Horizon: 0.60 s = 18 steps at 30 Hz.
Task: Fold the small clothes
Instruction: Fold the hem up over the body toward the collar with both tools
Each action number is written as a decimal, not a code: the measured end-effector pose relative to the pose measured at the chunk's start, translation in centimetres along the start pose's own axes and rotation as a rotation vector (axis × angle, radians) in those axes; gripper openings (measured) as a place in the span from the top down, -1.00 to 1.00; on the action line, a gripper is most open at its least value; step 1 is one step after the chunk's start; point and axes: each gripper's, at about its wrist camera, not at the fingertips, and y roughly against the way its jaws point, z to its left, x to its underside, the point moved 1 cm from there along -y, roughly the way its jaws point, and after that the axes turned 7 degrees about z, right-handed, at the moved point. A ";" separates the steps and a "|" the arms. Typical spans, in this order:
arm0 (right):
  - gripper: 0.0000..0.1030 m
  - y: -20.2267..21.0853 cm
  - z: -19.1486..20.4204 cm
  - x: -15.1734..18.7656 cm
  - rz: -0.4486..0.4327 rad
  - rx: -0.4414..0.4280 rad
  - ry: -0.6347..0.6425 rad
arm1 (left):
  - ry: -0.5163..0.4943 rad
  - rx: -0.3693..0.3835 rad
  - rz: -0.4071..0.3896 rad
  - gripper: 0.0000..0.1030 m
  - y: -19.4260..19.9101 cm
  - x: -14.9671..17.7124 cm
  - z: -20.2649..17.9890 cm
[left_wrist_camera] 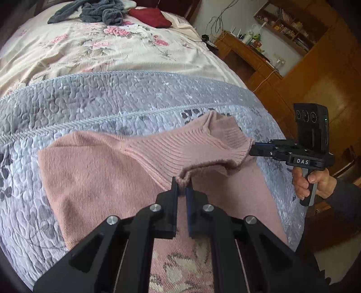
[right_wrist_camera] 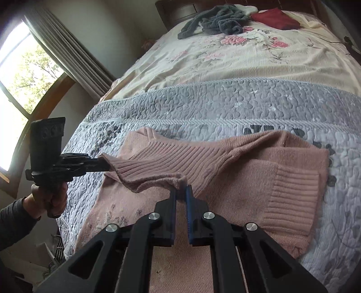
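**Clerk:** Largest item first?

**Keeper:** Bed point(left_wrist_camera: 126, 51), cream flowered sheet beyond, grey quilted cover point(left_wrist_camera: 112, 97) across the near part. On that cover lay the pink sweater point(left_wrist_camera: 94, 171), body spread flat, ribbed hem lifted clear of it.

**Clerk:** Handling notes on the sweater?

**Keeper:** Soft knit, light by the look of it, no stiffness at all; it sagged in a curve between the two hold points. Likely stretchy at the ribbing, and not slippery against the quilt. Nothing fragile, though a knit can pull out of shape if tugged hard.

**Clerk:** Where to take it?

**Keeper:** At the ribbed hem edge, corners well apart, so the fold line stays straight. The rib is thicker and should give the firmest bite.

**Clerk:** Grippers?

**Keeper:** Left gripper point(left_wrist_camera: 182, 185), jaws pinched on a bunched bit of hem edge. Right gripper point(right_wrist_camera: 181, 188), likewise clamped on the hem at its other end; its handle sat in a hand point(left_wrist_camera: 312, 183).

**Clerk:** Smaller entries?

**Keeper:** Grey towel point(right_wrist_camera: 216, 21) and red cushion point(right_wrist_camera: 276, 19), far end of the bed, well apart from the sweater.
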 end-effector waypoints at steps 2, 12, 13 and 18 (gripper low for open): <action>0.86 -1.1 -0.2 1.2 0.021 0.013 -0.009 | 0.018 0.003 0.040 0.92 -1.5 1.3 0.5; 0.62 -2.7 -2.0 5.3 0.171 -0.013 -0.106 | 0.145 0.009 0.146 0.85 -2.4 5.6 2.7; 0.55 -2.0 -2.2 5.1 0.148 -0.040 -0.137 | 0.152 0.043 0.109 0.84 -1.5 5.5 2.2; 0.37 -1.7 -3.0 3.5 0.064 -0.152 -0.294 | 0.154 0.189 0.027 0.71 -2.0 3.4 -0.1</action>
